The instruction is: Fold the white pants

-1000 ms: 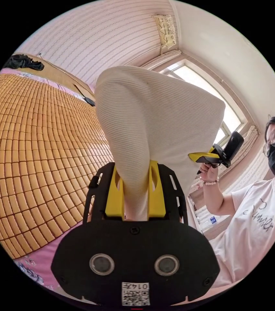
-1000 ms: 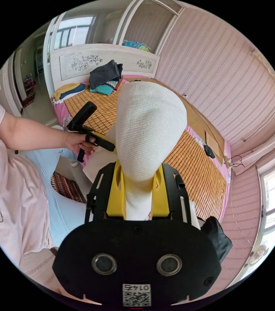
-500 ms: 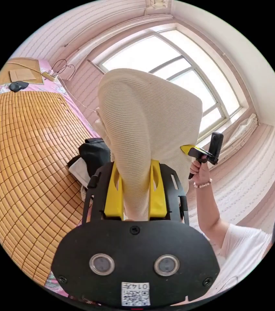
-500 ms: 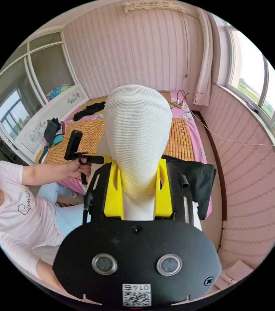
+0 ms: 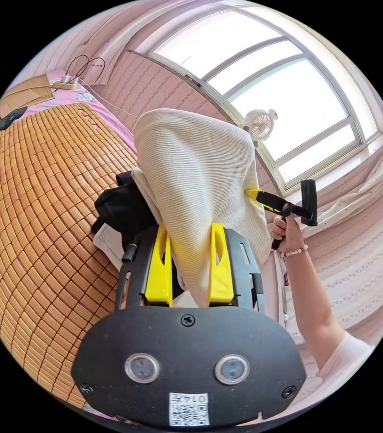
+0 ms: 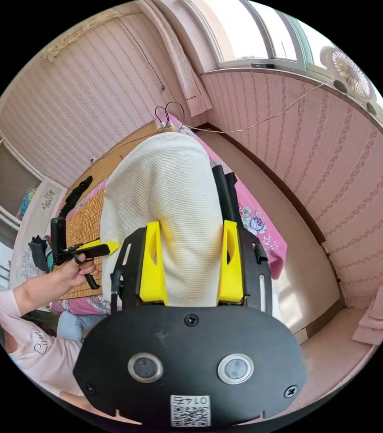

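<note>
Your left gripper view looks out past its own jaws, close up, toward the window (image 5: 263,67) at upper right, with the bamboo mat (image 5: 33,216) filling the left. Your right gripper view faces the pink wall (image 6: 335,171) on the right. Both share the mat, the white pants (image 6: 168,216) and each other's gripper.

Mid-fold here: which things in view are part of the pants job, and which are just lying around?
Part of the job:
white pants, pinched in the left claw
right claw, also closed on the pants
bamboo mat on the bed

Lying about:
black garment on the mat
small fan at the window
dark item on the mat's far end
</note>
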A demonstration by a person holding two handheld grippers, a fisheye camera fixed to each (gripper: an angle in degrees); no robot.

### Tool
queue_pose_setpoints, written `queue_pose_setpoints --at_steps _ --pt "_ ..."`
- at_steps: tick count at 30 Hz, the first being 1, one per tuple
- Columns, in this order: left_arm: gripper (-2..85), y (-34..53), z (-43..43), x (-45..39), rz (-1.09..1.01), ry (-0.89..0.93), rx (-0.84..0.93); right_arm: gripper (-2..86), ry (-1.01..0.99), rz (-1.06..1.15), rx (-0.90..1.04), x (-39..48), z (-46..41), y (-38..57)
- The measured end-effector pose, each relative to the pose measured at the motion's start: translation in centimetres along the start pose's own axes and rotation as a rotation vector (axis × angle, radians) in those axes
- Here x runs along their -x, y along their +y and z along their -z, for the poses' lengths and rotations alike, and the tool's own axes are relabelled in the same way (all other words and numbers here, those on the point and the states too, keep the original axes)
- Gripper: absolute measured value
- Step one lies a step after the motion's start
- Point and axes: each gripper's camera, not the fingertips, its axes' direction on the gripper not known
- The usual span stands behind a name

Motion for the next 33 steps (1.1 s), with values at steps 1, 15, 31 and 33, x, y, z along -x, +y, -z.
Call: queue_pose_setpoints --at_steps 1,15,31,33 --pt "12.2 0.1 0.3 -0.4 -0.008 -0.003 -0.004 14.2 0.038 0.029 -0.074 1.3 1.3 0.3" --pt "9.1 1.0 -0.7 -1.5 -0.052 -0.129 -0.147 -0.3 0.206 0.059 0.086 5.8 -9.9 -8.3" --pt "7.5 19.6 20.8 -11.0 -0.359 -0.41 -0.362 7.7 0.396 0.394 -0.119 27.5 -6.5 1.7" --pt "7.0 23.9 24.6 -11.8 -0.371 -0.482 -0.375 9.7 0.386 0.475 -0.145 32.3 -5.8 4.8"
